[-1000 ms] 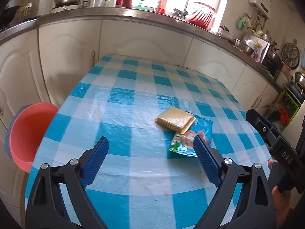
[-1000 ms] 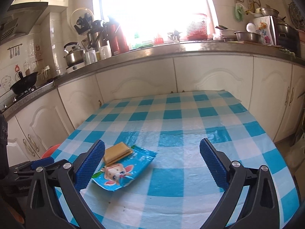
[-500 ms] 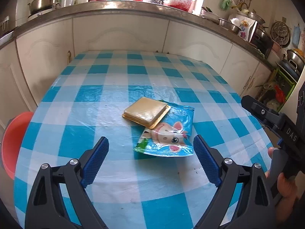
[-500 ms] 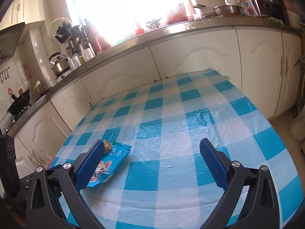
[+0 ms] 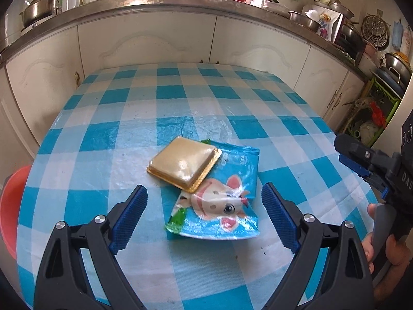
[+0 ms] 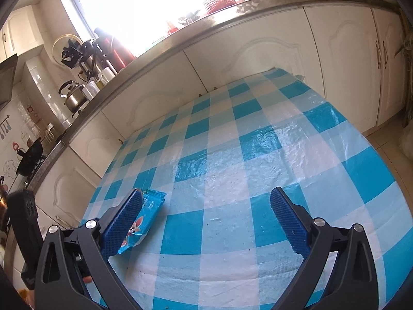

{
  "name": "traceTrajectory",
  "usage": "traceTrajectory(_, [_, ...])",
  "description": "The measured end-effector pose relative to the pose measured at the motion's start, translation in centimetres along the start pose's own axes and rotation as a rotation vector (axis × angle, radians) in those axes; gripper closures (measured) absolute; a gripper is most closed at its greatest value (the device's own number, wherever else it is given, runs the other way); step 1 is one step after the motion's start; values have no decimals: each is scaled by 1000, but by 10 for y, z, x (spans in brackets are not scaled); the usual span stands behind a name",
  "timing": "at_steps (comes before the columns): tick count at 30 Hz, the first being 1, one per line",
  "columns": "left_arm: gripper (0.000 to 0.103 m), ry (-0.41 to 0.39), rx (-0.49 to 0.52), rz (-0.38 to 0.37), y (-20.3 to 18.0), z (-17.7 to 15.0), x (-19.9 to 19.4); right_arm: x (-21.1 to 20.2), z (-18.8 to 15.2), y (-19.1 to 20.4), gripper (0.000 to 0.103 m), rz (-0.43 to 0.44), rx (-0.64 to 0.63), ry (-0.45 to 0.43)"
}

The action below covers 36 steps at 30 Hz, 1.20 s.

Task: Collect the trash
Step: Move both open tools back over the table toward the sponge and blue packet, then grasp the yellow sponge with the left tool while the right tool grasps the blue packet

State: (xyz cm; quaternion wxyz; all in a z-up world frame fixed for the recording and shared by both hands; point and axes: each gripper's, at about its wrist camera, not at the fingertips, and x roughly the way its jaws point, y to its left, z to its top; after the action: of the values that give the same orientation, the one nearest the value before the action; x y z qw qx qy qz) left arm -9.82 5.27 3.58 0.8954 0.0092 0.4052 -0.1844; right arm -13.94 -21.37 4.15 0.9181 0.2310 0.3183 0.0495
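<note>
Your left gripper point(image 5: 204, 208) hangs wide open and empty above the near end of the blue snack wrapper point(image 5: 219, 201), which lies flat on the checked surface point(image 5: 165, 95). A square gold tray point(image 5: 184, 162) with a pale film top rests partly on the wrapper's far end, so the two pieces of trash overlap. Your right gripper point(image 6: 206, 222) is also spread wide with nothing in it, off to the right of the wrapper point(image 6: 143, 219) over bare cloth; in the left view it shows at the right edge.

Going by the task, the step in hand looks like the first pickup. The wrapper is thin and lies flat, so pinching it from straight above will likely slide off. Aim one finger at its puffed near edge, tilt low, and close on a fold. The tray on top may drag along or tip off, so consider taking the tray first by its raised rim. The red bin point(image 5: 10, 206) shows at the surface's left edge, probably the drop point.
</note>
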Motion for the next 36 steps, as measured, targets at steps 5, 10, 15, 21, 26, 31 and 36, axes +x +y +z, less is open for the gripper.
traceTrajectory(5, [12, 39, 22, -1, 8, 13, 17, 8, -3, 3, 5, 26, -1, 49])
traceTrajectory(10, [12, 76, 45, -19, 20, 25, 32, 11, -4, 9, 5, 41, -18, 76])
traceTrajectory(15, [12, 107, 58, -58, 30, 32, 46, 14, -8, 20, 5, 61, -60, 94])
traceTrajectory(21, [12, 124, 90, -74, 32, 34, 57, 19, -13, 33, 5, 68, -108, 118])
traceTrajectory(26, [16, 112, 82, -82, 35, 37, 58, 23, -15, 38, 5, 62, -130, 133])
traceTrajectory(31, [38, 86, 56, -74, 40, 40, 57, 28, -16, 44, 5, 54, -161, 150])
traceTrajectory(36, [43, 71, 19, -72, 46, 40, 55, 36, -19, 53, 5, 58, -190, 183])
